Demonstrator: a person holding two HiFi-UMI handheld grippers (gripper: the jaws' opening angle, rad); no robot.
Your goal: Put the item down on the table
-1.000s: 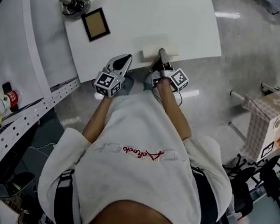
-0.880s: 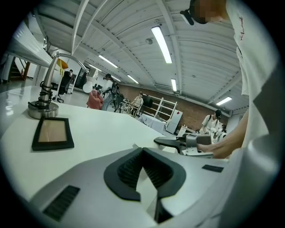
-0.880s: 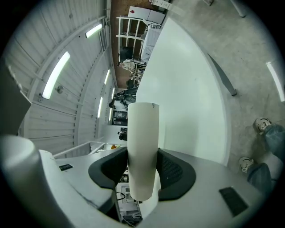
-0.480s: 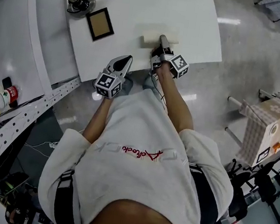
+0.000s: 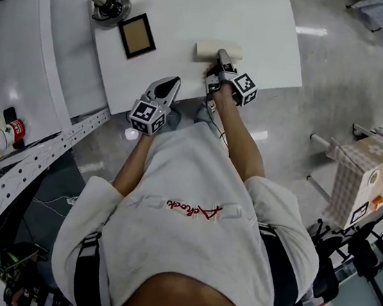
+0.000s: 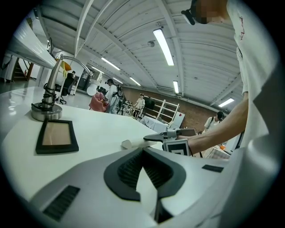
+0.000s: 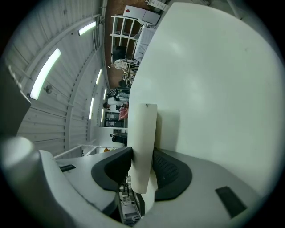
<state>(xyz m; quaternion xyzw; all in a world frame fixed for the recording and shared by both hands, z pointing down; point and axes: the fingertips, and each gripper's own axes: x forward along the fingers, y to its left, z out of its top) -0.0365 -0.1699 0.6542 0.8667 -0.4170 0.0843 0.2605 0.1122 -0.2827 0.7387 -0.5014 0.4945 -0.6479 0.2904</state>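
Item (image 5: 206,49): a cream-coloured oblong piece at upper centre of the head view, on or just over the white counter (image 5: 271,26). Contact with the surface cannot be confirmed. Its long axis runs left to right across that frame, crosswise to the right gripper (image 5: 223,53), which reaches it from below in the frame. In the right gripper view the fingers (image 7: 167,168) pinch the item (image 7: 144,133) edge-on, one pad on each face. The jaws have just been closing, with the item between them.

The left gripper (image 5: 176,81) sits lower left of the item, at the counter's near edge and apart from it. Its fingers (image 6: 129,169) are pressed together at the tips and hold nothing. The right hand is therefore the only one placed to set the item down.

Surroundings: a black-framed square (image 5: 137,34) lies left of the item, well apart. A metal fixture (image 5: 106,1) stands at upper left. The surface around the item appears bare, so release should need only a flat seat and spreading fingers.
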